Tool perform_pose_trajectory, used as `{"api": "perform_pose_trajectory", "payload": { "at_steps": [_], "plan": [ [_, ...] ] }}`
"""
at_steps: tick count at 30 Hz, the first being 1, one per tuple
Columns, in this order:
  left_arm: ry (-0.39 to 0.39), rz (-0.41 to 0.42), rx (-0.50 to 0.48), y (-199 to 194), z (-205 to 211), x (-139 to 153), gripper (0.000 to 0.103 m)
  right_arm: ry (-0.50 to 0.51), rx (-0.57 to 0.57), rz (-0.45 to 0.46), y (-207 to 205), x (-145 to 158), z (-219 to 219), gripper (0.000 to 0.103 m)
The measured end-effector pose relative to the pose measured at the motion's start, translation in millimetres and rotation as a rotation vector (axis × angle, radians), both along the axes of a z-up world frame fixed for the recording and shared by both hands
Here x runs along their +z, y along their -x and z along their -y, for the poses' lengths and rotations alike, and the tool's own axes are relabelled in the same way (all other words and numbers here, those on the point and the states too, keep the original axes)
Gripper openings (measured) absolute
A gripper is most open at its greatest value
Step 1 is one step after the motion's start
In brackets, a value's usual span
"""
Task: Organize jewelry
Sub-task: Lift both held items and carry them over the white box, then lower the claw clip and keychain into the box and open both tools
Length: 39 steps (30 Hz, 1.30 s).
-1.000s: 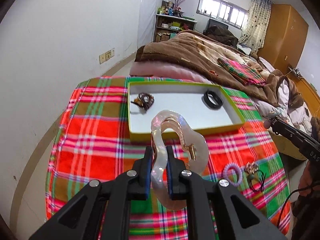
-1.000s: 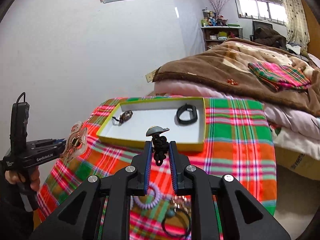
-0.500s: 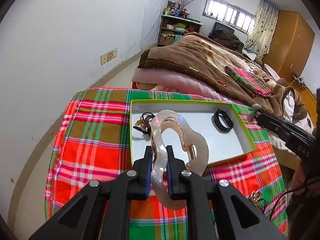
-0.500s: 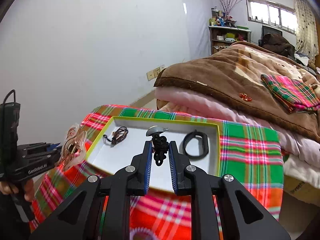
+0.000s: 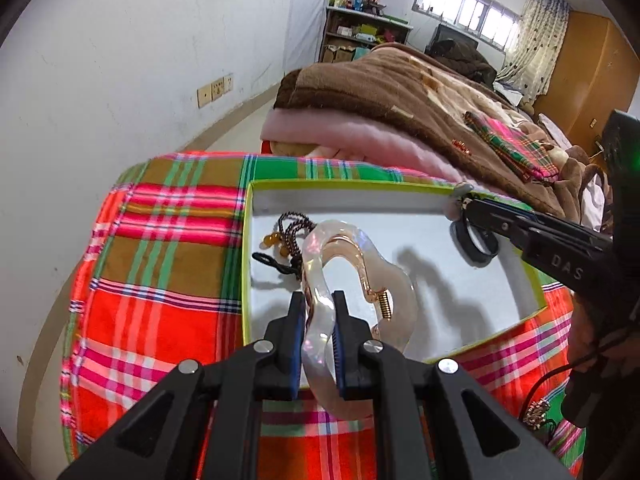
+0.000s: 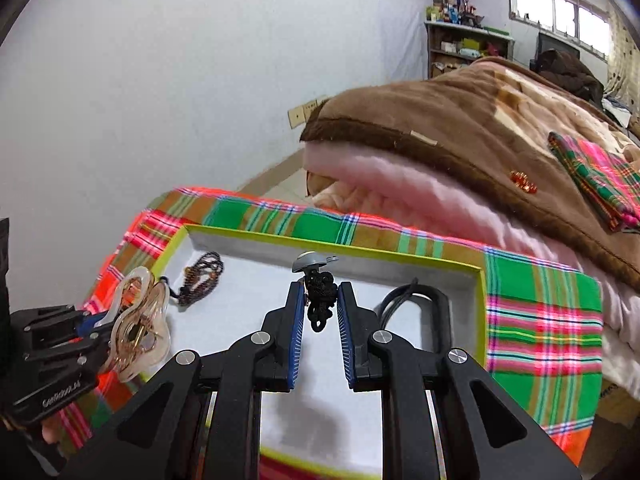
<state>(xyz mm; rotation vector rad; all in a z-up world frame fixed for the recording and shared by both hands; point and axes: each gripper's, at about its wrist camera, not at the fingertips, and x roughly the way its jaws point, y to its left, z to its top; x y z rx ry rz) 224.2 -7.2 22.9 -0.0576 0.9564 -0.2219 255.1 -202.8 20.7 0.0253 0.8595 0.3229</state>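
Observation:
My left gripper [image 5: 317, 304] is shut on a translucent pearly hair claw clip [image 5: 352, 280] with a gold spring, held over the near left part of the green-rimmed box [image 5: 348, 185]. My right gripper [image 6: 319, 292] is shut on a black knotted cord with a grey cap-shaped pendant [image 6: 316, 280], hanging over the middle of the box [image 6: 332, 246]. Inside the box lie a brown beaded bracelet [image 5: 290, 232] at the left and a black band [image 5: 474, 246] at the right. The right gripper [image 5: 466, 200] reaches in over the black band, and the clip [image 6: 138, 320] shows at the left in the right wrist view.
The box sits on a red and green plaid cloth [image 5: 160, 264] over a small table. A bed with a brown blanket [image 5: 400, 92] and pink quilt lies just behind. A gold-trimmed piece [image 5: 536, 414] lies on the cloth at the right. A white wall runs along the left.
Both grippers have moved forward and down over the box, each still holding its piece. The box now fills more of both views, and the loose pieces on the cloth slid out of sight below.

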Motion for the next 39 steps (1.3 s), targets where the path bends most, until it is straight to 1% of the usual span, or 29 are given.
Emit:
{"api": "perform_pose_trajectory", "payload": {
  "at_steps": [4, 10, 17, 27, 39],
  "plan": [
    [0.004, 0.003, 0.003, -4.5, -0.8, -2.3, 0.013, 0.014, 0.002, -0.031, -12.1, -14.5, -4.3, 0.017],
    [-0.003, -0.001, 0.001, -10.3, -0.6, -4.7, 0.013, 0.023, -0.005, -0.05, -22.3, -24.5, -5.3, 0.017],
    [-0.016, -0.023, -0.001, -15.3, 2.7, -15.0, 0.013, 0.06, -0.003, -0.049, -30.5, -29.9, -10.4, 0.017],
    [-0.039, -0.048, 0.001, -21.2, 5.8, -25.0, 0.013, 0.07, -0.011, -0.043, -35.2, -32.5, -10.2, 0.018],
    [-0.023, -0.062, 0.005, -23.4, 4.7, -29.1, 0.014, 0.071, -0.01, -0.051, -36.4, -37.0, -10.5, 0.018]
  ]
}}
